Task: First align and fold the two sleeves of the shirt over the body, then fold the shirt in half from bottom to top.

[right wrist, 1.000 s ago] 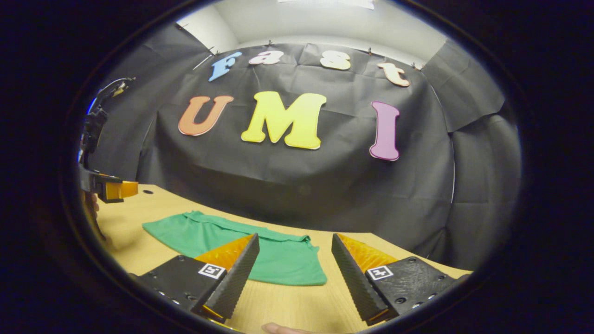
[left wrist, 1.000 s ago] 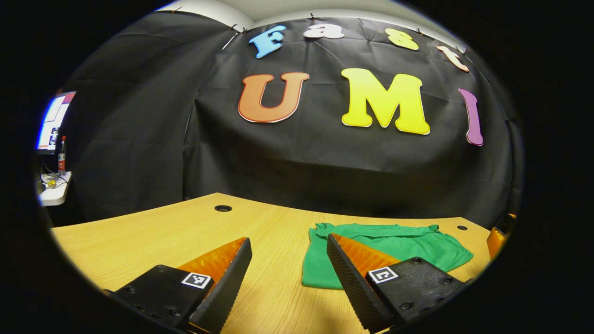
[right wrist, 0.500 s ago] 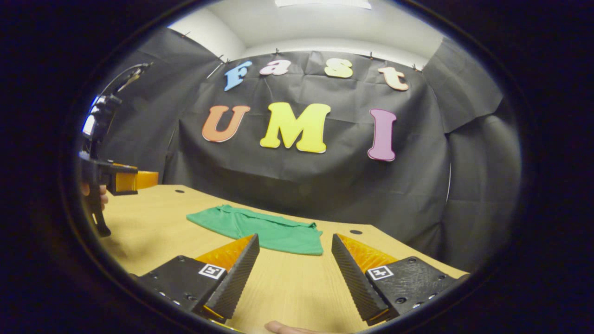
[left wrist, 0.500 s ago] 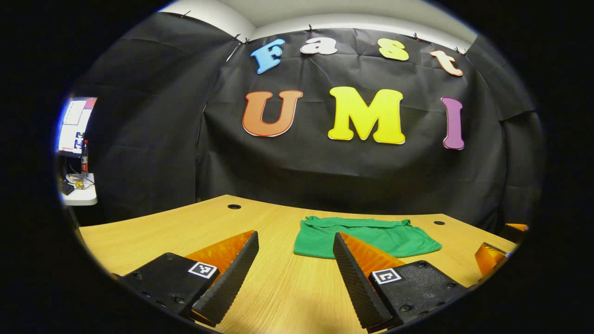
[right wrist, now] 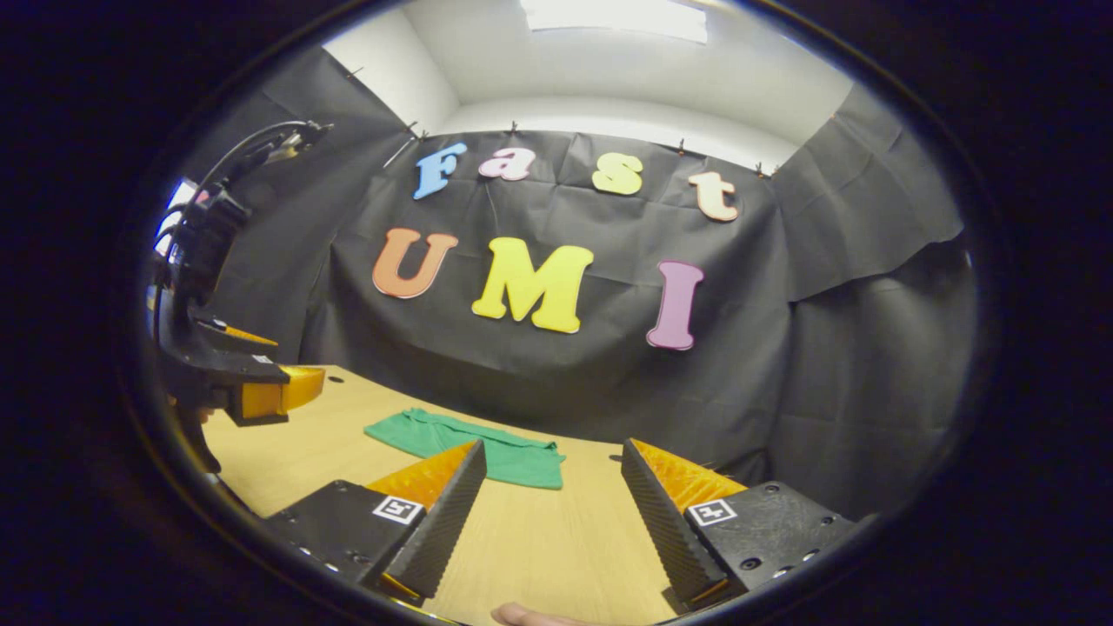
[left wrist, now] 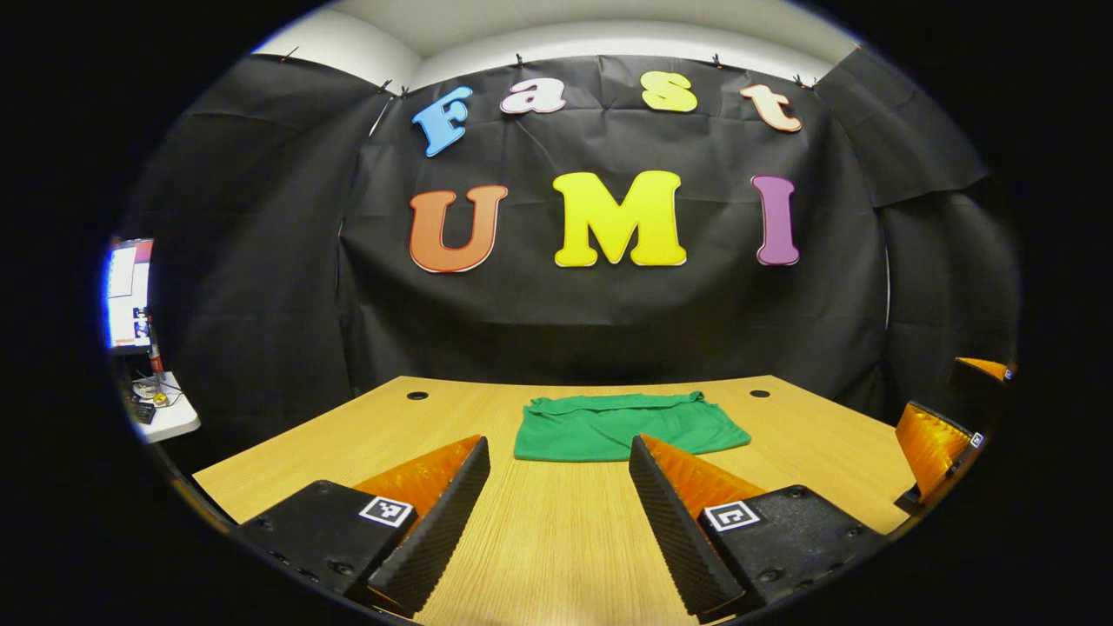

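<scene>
A green shirt (left wrist: 624,425) lies folded into a flat rectangle on the far middle of the wooden table (left wrist: 539,539); in the right gripper view the shirt (right wrist: 461,443) sits beyond my left finger. My left gripper (left wrist: 558,461) hovers open over the near table, well short of the shirt, with nothing between its fingers. My right gripper (right wrist: 549,462) is open too, nearer than the shirt and to its right. The right gripper (left wrist: 943,417) also appears at the right edge of the left gripper view, and the left gripper (right wrist: 269,391) at the left of the right gripper view.
The table (right wrist: 539,556) has small round cable holes (left wrist: 417,396) near its back corners. Black cloth walls close off the back and sides. A side shelf (left wrist: 165,417) with a bottle and a screen stands at the far left. A fingertip (right wrist: 522,616) peeks in below.
Both grippers have pulled back and up from the shirt, which now looks smaller and farther away. Both stay open. The shirt has not moved.
</scene>
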Tool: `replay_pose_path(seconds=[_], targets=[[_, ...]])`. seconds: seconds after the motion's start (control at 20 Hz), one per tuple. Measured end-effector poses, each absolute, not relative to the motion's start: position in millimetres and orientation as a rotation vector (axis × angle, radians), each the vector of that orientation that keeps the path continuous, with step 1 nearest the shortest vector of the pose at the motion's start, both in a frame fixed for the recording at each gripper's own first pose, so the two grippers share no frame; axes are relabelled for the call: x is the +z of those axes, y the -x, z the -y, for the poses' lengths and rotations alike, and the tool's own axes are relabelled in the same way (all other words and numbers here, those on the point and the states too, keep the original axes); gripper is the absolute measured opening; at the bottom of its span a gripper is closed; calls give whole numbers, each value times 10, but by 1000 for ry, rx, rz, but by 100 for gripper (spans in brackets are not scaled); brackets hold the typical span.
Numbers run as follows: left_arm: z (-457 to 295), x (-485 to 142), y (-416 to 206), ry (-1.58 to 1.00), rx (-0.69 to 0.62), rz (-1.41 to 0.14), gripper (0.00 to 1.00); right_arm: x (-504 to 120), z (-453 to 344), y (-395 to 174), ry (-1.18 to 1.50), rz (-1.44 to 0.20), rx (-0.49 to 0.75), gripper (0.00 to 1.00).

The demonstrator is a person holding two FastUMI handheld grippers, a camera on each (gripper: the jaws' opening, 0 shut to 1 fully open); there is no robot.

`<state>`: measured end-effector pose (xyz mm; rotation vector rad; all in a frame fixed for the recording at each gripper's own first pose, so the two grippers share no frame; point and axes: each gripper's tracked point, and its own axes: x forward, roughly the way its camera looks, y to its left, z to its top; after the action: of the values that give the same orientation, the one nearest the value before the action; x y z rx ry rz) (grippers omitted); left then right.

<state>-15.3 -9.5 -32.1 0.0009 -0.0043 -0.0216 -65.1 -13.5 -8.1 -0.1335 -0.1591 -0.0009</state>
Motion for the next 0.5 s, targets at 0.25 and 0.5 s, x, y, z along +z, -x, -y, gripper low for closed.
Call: replay_pose_path(seconds=[0.25,0.5], targets=[[176,-83,388,-15,-72,40,100,25,274,843,58,108,-17,96],[160,-8,471,-24,-82,55,100,67,217,822,58,104,-17,96]])
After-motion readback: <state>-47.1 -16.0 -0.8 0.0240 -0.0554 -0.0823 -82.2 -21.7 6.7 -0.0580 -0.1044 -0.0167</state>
